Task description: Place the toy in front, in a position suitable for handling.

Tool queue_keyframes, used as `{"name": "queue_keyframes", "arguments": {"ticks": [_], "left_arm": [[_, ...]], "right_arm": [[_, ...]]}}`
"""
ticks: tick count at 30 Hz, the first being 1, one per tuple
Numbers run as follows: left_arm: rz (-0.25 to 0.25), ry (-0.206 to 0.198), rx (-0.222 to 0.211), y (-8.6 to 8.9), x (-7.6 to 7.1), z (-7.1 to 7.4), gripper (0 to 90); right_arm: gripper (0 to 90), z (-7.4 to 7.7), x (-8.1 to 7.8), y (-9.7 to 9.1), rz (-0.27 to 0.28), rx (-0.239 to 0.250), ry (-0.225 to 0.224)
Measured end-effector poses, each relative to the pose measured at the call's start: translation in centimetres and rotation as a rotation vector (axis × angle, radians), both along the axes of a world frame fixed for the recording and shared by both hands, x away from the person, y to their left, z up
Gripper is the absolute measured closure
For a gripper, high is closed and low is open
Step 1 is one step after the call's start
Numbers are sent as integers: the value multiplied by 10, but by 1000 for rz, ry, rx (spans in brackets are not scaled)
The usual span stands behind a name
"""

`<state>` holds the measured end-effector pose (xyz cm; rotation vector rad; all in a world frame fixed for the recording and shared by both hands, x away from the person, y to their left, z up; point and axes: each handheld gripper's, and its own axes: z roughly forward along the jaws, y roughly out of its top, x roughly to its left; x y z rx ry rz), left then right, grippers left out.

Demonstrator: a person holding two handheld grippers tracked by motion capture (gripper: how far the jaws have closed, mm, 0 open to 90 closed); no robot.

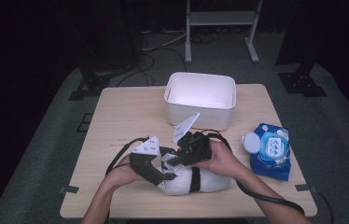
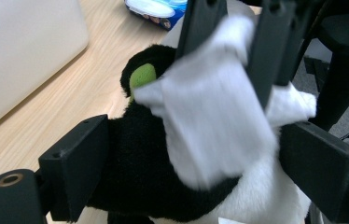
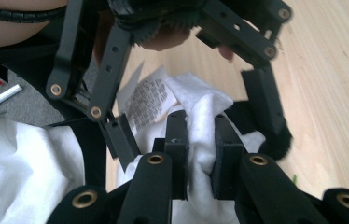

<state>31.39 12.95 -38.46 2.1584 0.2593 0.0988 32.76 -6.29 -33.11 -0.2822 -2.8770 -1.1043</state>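
Plush penguin (image 1: pixel 196 179) looks soft and light; we clamp its body in wide left tongs (image 1: pixel 156 170) while right tongs (image 3: pixel 200 156) pinch a white wipe (image 3: pixel 198 116).

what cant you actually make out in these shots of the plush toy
- Plush toy: high view, its head end is covered by the two hand-held grippers and the hands.
- White wipe: left gripper view, blurred, its top edge hidden behind the right hand-held gripper.
- Label: right gripper view, print too small to read.
- Blue pack: left gripper view, cut off by the top edge.
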Motion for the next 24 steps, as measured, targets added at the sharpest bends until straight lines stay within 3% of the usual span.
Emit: {"name": "queue_keyframes", "arguments": {"ticks": [8, 16, 24], "left_arm": [[-1, 0, 3, 0, 0, 0, 103], [-1, 0, 0, 1, 1, 0, 103], [2, 4, -2, 1, 1, 0, 103]], "right_arm": [[790, -1, 5, -30, -67, -6, 0], [790, -12, 9, -64, -142, -50, 15], [789, -12, 10, -90, -185, -23, 15]]}}
